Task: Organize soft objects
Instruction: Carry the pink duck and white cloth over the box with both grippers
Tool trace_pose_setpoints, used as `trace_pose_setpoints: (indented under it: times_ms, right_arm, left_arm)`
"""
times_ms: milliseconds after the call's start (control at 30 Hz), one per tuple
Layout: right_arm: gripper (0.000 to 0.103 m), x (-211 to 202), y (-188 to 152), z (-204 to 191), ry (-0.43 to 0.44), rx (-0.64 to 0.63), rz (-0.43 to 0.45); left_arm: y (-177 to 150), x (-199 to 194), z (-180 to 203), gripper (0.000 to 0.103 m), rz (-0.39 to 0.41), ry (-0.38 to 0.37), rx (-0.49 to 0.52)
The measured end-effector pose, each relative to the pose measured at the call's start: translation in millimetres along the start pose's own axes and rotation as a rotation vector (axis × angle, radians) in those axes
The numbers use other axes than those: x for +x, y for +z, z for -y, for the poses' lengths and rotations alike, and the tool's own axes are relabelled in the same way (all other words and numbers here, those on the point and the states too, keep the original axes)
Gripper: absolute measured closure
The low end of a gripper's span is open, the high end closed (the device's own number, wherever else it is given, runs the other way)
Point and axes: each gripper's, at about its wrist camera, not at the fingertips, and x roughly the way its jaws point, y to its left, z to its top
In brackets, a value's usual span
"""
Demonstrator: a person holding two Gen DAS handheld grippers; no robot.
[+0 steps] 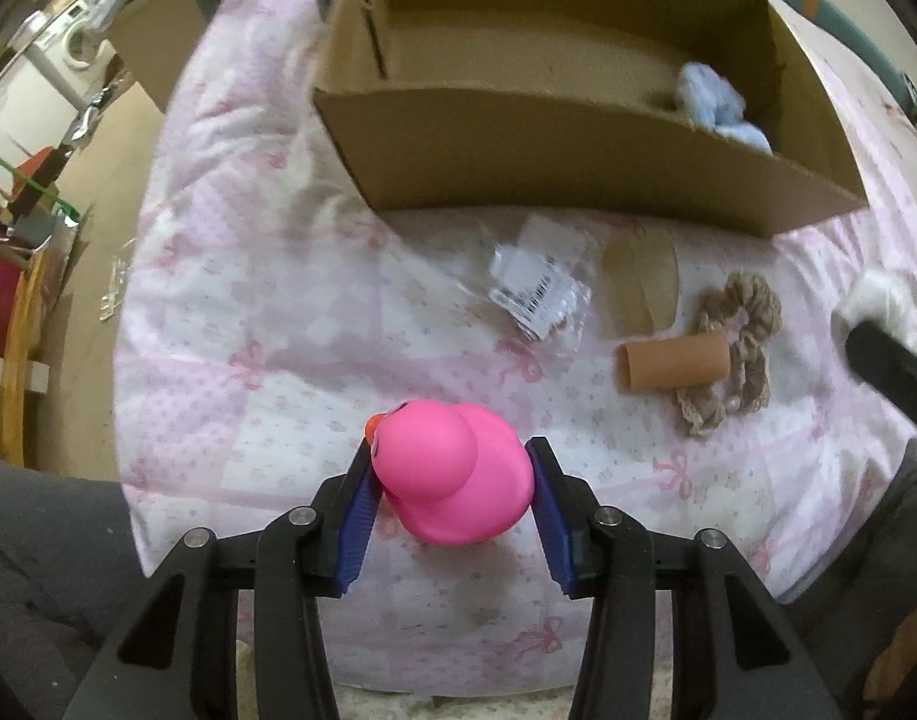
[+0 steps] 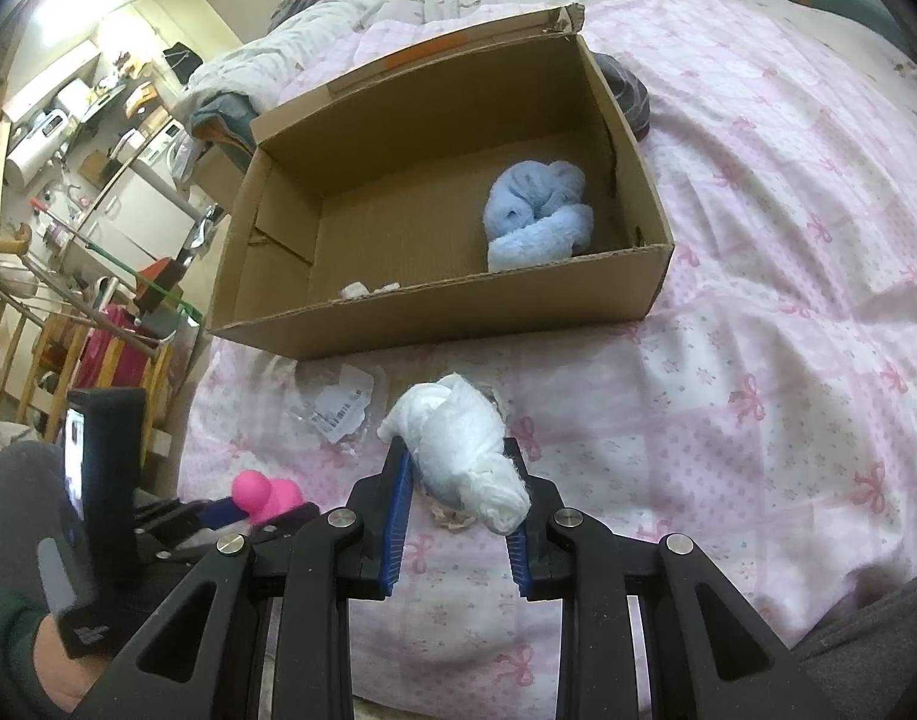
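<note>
The far corner of the open brown cardboard box [image 1: 578, 138] is cropped by the frame in the left wrist view, and its near wall hides most of the fluffy light-blue plush toy [image 2: 536, 213] lying at the right end of its floor; a small white scrap near the front wall is too small to identify. The right gripper [image 2: 461, 489] covers part of a beige item on the pink bow-print quilt [image 2: 758, 360], and this item cannot be made out from that view. To the right of the box the quilt lies bare up to the frame edge. In front of the box lie a crumpled clear plastic bag with a barcode label [image 1: 536, 288], a tan rubbery tube [image 1: 677, 363] and a beige crocheted scrunchie [image 1: 734, 354], the tube touching the scrunchie. The left gripper [image 1: 452, 480] pinches a glossy pink rubber duck [image 1: 452, 474] between its blue pads, above the near part of the quilt. The right gripper's jaws pinch a rolled white fluffy cloth bundle [image 2: 458, 441] in front of the box
</note>
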Motion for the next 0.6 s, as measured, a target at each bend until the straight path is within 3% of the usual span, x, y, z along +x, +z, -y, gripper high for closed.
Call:
trace_pose_setpoints:
  times_ms: [233, 600]
  right_arm:
    - [0.074, 2.9, 0.4, -9.0, 0.018, -0.021, -0.004]
    - [0.074, -14.8, 12.5, -16.9, 0.066, -0.036, 0.057]
  left_arm:
    - [10.6, 3.0, -7.5, 0.059, -0.006, 0.016, -0.057]
    - [51.6, -52.9, -30.1, 0.059, 0.169, 0.01, -0.127]
